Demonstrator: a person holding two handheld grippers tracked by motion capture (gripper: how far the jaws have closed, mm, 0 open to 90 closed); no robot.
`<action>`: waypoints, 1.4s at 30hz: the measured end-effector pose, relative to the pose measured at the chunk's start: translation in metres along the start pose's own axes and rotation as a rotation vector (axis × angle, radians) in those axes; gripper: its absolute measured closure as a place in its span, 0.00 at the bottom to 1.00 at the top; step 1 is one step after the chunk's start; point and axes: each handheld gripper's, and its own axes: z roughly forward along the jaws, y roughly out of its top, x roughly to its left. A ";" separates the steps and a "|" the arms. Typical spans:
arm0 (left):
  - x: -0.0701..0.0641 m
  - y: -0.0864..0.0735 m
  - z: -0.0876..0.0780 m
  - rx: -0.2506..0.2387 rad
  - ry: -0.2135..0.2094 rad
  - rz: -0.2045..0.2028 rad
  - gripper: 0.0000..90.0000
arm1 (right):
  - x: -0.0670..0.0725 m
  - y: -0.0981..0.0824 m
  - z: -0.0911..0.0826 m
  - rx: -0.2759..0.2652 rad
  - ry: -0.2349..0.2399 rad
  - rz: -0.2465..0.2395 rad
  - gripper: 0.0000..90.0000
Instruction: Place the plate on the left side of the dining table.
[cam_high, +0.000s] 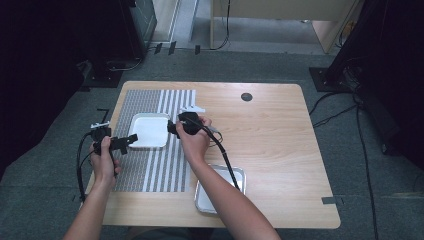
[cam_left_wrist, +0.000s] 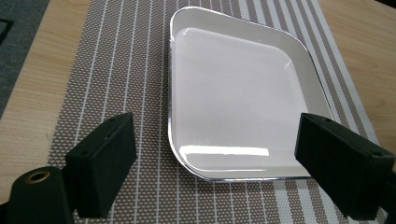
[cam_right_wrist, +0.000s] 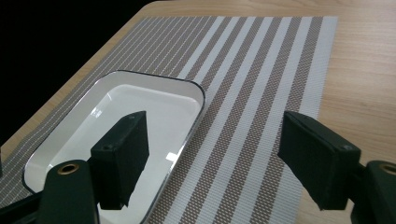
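Wood table (cam_high: 270, 150): white tray (cam_high: 150, 131) on striped mat (cam_high: 150, 170), both claws apart.

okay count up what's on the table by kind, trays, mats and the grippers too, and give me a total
White square tray on the mat: 1
Metal tray near the table's front edge: 1
Striped placemat: 1
Grippers: 2, the left gripper and the right gripper, both open and empty beside the white tray
Total: 5
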 end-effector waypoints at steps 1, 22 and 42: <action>-0.001 -0.001 -0.001 -0.009 -0.004 0.001 0.13 | -0.001 0.000 -0.002 -0.001 0.004 0.001 0.26; -0.023 -0.030 -0.019 -0.063 -0.045 0.054 0.12 | -0.019 -0.005 -0.063 -0.046 0.020 -0.070 0.23; -0.051 -0.060 -0.043 -0.096 -0.112 0.095 0.11 | -0.036 -0.024 -0.114 -0.065 0.010 -0.106 0.23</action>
